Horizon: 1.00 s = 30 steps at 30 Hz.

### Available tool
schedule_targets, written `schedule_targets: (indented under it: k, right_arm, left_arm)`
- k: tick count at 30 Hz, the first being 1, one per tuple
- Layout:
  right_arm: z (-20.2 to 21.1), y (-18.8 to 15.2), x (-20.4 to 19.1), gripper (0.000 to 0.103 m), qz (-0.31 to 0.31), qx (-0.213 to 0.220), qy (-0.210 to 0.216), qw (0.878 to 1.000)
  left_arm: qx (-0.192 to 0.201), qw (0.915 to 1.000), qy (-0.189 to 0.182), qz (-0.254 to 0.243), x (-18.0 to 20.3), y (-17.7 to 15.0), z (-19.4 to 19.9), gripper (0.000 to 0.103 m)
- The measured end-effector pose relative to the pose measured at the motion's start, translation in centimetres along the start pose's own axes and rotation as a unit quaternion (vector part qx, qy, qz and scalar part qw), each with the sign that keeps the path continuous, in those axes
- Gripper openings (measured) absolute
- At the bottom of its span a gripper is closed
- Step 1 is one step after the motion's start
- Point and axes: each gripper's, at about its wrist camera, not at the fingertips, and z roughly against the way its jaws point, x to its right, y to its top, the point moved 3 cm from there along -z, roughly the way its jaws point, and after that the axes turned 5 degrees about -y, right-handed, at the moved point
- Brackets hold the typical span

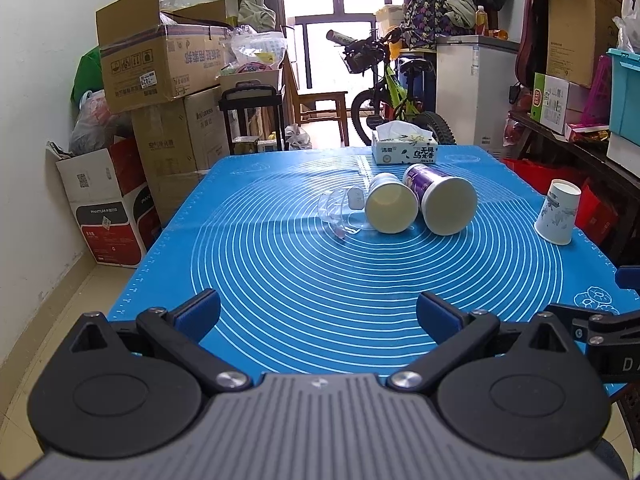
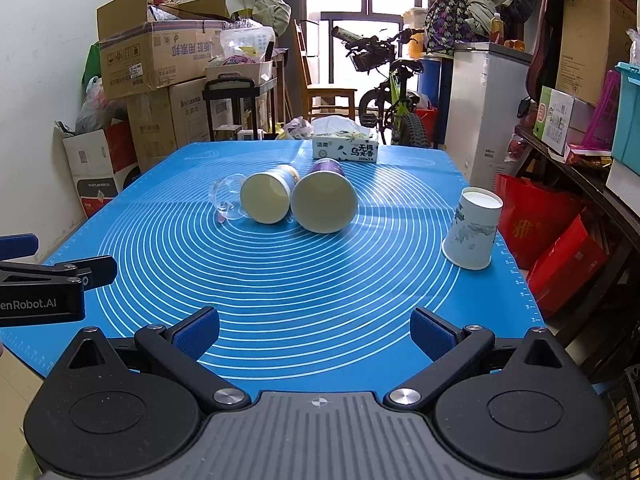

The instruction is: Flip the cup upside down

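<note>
A white paper cup with a blue-grey print (image 1: pixel 557 213) (image 2: pixel 472 234) stands upside down, wide rim on the mat, at the right edge of the blue mat (image 1: pixel 304 280) (image 2: pixel 280 272). Two paper cups lie on their sides mid-mat, open mouths toward me: a yellowish one (image 1: pixel 390 208) (image 2: pixel 267 197) and a purple one (image 1: pixel 442 204) (image 2: pixel 324 200). A clear plastic cup (image 1: pixel 340 212) (image 2: pixel 226 198) lies on its side left of them. My left gripper (image 1: pixel 318 312) and right gripper (image 2: pixel 316 330) are open, empty, low over the mat's near edge.
A tissue box (image 1: pixel 404 148) (image 2: pixel 346 146) sits at the mat's far edge. Cardboard boxes (image 1: pixel 160 68) stack at the left, a bicycle (image 1: pixel 392 92) and a white freezer (image 1: pixel 476 88) behind, red bags and shelves (image 2: pixel 560 248) at the right.
</note>
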Motion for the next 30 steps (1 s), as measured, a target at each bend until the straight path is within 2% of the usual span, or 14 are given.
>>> schedule_targets:
  k: [30]
  right_arm:
    - [-0.28,-0.65,0.45,0.103,0.000,-0.006,-0.004,1.000]
  left_arm:
    - [-0.003,1.0000,0.003,-0.002,0.15,-0.18,-0.26,0.103]
